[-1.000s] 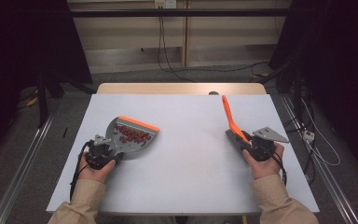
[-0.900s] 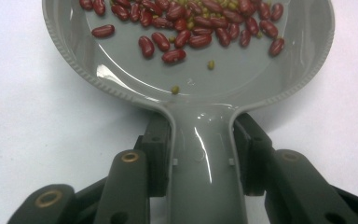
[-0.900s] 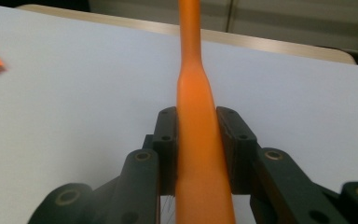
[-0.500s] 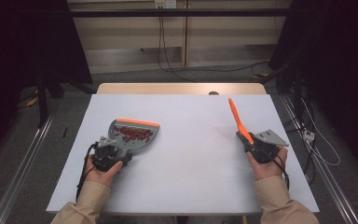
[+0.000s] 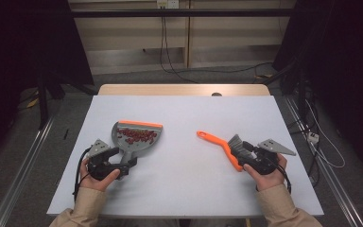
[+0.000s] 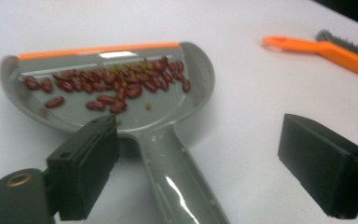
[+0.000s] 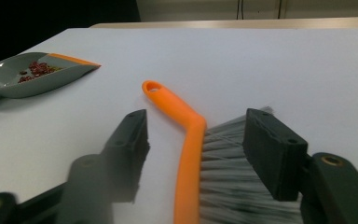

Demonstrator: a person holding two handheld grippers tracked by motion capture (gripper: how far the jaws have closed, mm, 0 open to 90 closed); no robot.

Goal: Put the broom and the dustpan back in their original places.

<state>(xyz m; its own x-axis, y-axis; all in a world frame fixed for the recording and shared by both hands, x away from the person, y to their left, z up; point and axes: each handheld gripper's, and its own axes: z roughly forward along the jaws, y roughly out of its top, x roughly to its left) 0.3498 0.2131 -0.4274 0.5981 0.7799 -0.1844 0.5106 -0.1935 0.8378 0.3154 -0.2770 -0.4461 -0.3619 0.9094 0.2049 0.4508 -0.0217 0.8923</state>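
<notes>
White tabletop (image 5: 189,189) carries both tools. Left gripper (image 6: 200,172), jaws just opened, straddles the dustpan (image 6: 121,88) handle, which runs straight ahead. Right gripper (image 7: 200,154), jaws likewise just opened, brackets the brush (image 7: 189,140).

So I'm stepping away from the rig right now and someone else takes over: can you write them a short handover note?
Left gripper: jaws have just been opening, now open, either side of the dustpan handle without pressing it.
Right gripper: jaws have just been opening, now open; the brush lies between them, released.
Things: dustpan flat on the table, left side, holding the red beans; brush lies on the right.
Done: beans are in the pan; both tools set down.
Left: probably just back both grippers away.
</notes>
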